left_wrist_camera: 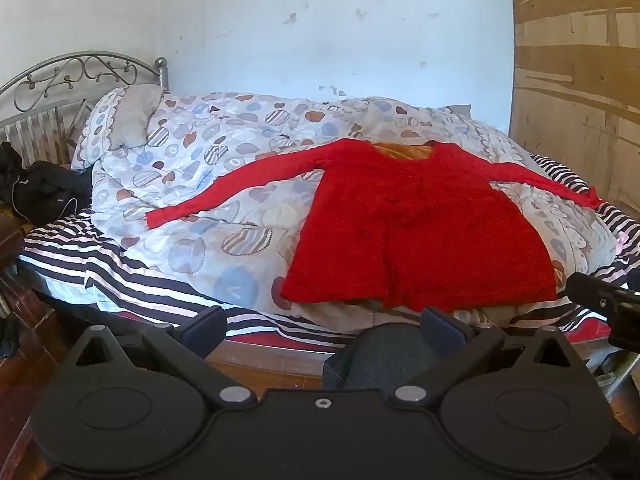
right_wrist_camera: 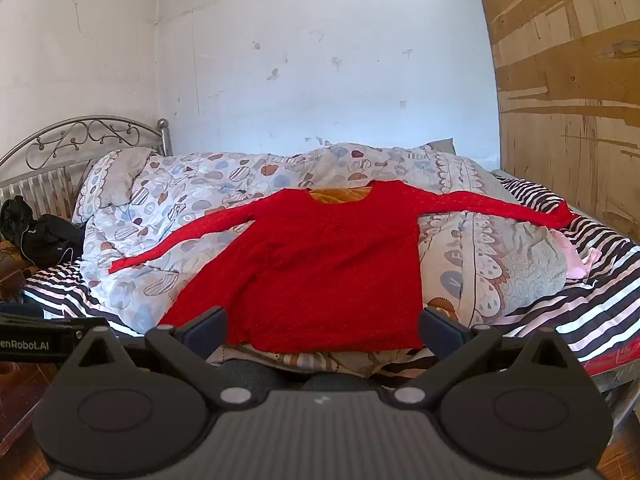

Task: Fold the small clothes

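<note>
1. Red top (left_wrist_camera: 420, 232): it lies flat and face up on the patterned duvet (left_wrist_camera: 208, 208) of the bed (right_wrist_camera: 592, 312), both sleeves spread wide, hem toward you at the near edge. No fold looks started, so you are likely at the very beginning.
2. Duvet risk: the surface under the top is lumpy and soft. If you drag a sleeve across it, the cloth can bunch and the fold line may come out crooked; lift before you carry.
3. Sleeve risk: the left sleeve (left_wrist_camera: 224, 192) runs long toward the pillow (left_wrist_camera: 120, 124), and the right sleeve (right_wrist_camera: 500, 206) ends near the striped sheet (right_wrist_camera: 580, 320) beside a pink item (right_wrist_camera: 576, 260). A pinch at the cuff alone could leave the rest trailing, and on the right you might catch the pink item too.
4. Hem risk: the hem sits at the bed's edge, so a tug toward you could pull the top off.
5. Left gripper (left_wrist_camera: 320, 324): your fingers stand wide apart, holding nothing, short of the hem and touching no cloth.
6. Right gripper (right_wrist_camera: 322, 324): the same, fingers spread wide and empty, hovering just before the hem.
</note>
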`<action>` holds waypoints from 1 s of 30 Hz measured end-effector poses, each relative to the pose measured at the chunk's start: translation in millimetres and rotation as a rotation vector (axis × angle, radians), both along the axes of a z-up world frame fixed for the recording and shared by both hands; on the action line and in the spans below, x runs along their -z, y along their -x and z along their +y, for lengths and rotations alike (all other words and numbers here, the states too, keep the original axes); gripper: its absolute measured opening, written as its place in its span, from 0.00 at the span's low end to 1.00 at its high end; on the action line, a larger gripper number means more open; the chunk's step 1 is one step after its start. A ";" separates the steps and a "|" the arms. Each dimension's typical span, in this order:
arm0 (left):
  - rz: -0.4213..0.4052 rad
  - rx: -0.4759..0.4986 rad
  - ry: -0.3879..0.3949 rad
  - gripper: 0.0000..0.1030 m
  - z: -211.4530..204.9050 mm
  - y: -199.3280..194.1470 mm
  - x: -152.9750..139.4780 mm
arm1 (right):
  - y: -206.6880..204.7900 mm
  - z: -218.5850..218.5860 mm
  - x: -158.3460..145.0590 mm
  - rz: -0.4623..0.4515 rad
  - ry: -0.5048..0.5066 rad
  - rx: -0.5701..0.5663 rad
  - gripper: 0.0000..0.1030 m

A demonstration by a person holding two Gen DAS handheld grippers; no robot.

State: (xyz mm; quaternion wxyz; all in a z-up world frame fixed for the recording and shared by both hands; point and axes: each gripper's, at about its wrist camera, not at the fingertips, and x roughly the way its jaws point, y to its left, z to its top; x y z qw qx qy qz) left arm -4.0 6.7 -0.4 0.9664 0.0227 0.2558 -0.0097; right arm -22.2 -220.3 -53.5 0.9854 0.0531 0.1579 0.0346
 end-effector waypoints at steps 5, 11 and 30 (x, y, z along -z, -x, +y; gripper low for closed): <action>0.000 0.000 0.001 0.99 3.2 -0.6 1.4 | 1.2 0.4 -1.4 -0.004 0.000 0.000 1.00; 0.001 -0.001 0.001 1.00 3.0 -0.7 1.3 | 1.2 -0.6 0.5 -0.004 0.000 0.000 1.00; 0.002 -0.003 0.001 0.99 -0.9 -1.2 2.2 | 1.8 -0.3 0.7 -0.006 0.000 0.000 1.00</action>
